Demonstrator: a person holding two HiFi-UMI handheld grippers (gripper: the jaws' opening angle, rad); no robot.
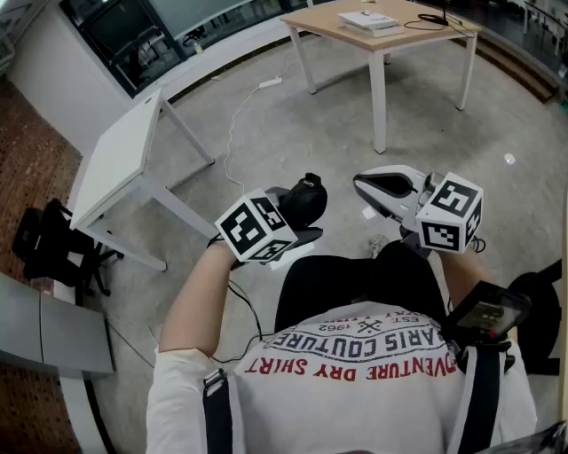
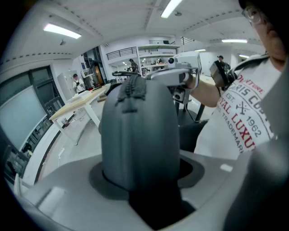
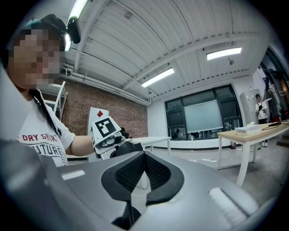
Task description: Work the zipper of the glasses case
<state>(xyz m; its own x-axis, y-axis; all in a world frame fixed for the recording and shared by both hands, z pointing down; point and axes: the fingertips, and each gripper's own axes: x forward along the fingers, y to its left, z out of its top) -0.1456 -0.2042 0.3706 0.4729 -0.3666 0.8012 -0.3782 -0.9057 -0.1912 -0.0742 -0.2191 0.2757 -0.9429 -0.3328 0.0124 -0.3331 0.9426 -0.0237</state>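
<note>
A dark grey glasses case [image 2: 137,135] stands upright between the jaws of my left gripper [image 1: 297,220], which is shut on it. Its zipper [image 2: 131,90] runs over the rounded top end, which points away from the camera. In the head view the case [image 1: 307,197] sticks out past the left marker cube, held at waist height in front of the person. My right gripper [image 3: 144,155] is shut, its black pads meeting with nothing between them. It hovers a short way right of the case [image 3: 128,148] and points towards it without touching.
I am standing over a grey floor. A wooden table [image 1: 330,27] with papers is far ahead, a white table [image 1: 120,164] to the left, and a black chair [image 1: 44,239] beyond it. A white cable and power strip [image 1: 269,82] lie on the floor.
</note>
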